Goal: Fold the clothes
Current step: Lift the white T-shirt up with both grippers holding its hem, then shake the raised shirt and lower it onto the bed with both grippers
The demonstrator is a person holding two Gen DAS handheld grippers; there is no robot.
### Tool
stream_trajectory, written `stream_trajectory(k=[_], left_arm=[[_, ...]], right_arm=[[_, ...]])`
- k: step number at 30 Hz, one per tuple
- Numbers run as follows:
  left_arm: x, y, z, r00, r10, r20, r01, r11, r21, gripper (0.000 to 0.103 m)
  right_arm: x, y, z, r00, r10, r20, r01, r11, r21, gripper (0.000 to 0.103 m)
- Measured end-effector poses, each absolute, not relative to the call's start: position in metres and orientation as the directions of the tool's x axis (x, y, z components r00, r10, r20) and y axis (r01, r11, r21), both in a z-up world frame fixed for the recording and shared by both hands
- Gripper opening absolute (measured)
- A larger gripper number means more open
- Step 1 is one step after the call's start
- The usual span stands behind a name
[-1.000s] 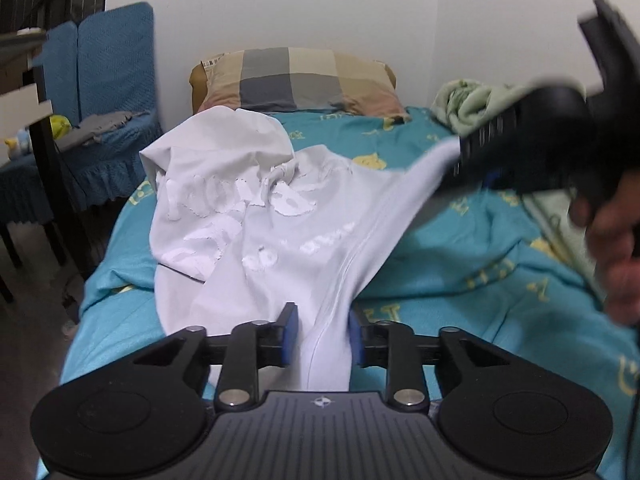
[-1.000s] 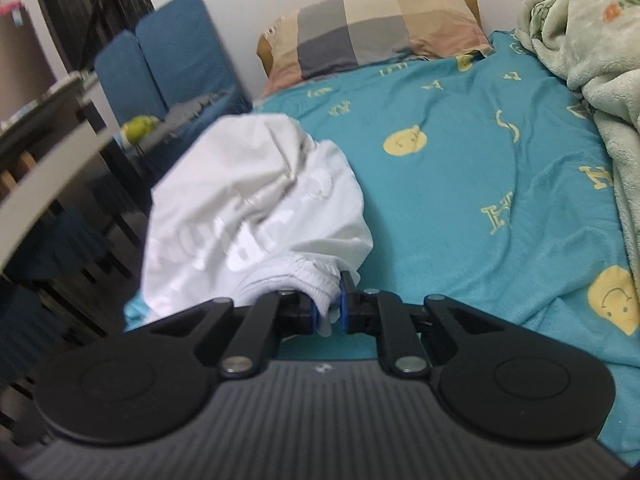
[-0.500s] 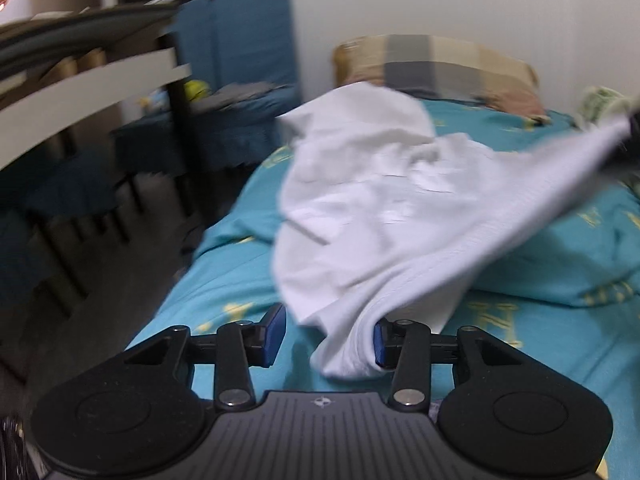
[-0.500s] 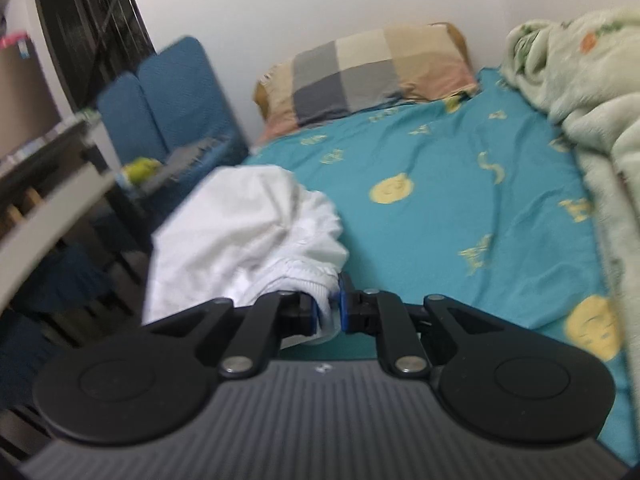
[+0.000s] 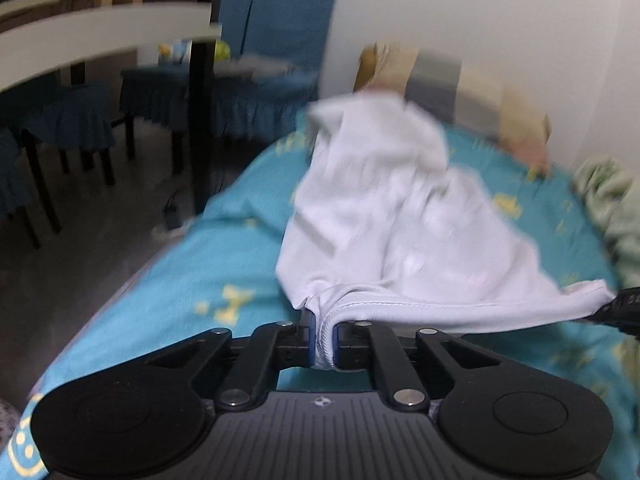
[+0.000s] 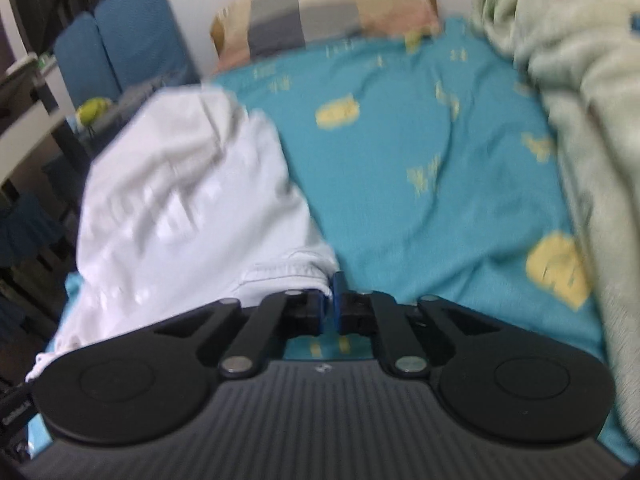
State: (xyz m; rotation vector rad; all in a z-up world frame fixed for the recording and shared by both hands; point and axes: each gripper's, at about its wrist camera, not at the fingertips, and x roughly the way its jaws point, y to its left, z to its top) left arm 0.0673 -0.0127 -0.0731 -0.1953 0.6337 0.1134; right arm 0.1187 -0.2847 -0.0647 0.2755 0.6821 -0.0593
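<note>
Left wrist view: left gripper [image 5: 323, 334] clamps the hem of the white shirt [image 5: 384, 216], right gripper [image 6: 329, 312] pinches its other end, hem stretched sideways between them, shirt body trailing forward over the bed [image 6: 400, 152].

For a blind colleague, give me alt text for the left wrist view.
The left gripper clamps the hem of a white cotton garment, stretched right toward the other gripper over a teal patterned bedsheet. Blue-covered chairs stand left.
</note>
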Motion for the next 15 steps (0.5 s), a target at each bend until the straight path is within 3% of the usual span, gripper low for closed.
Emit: stream_trajectory(k=[6, 11, 15], left_arm=[[0.049, 0.004, 0.014, 0.922, 0.004, -0.388, -0.098, 0.97, -0.222, 0.004], [0.027, 0.02, 0.122, 0.979, -0.016, -0.201, -0.038, 0.964, -0.263, 0.004], [-0.006, 0.023, 0.21, 0.997, -0.028, -0.069, 0.011, 0.974, -0.228, 0.004]], right_arm=[[0.092, -0.26, 0.024, 0.892, 0.001, -0.451, 0.074, 0.986, 0.148, 0.004], [0.059, -0.254, 0.118, 0.951, 0.013, -0.31, 0.042, 0.984, 0.171, 0.004], [0.019, -0.248, 0.201, 0.985, 0.024, -0.168, 0.001, 0.99, 0.144, 0.004]])
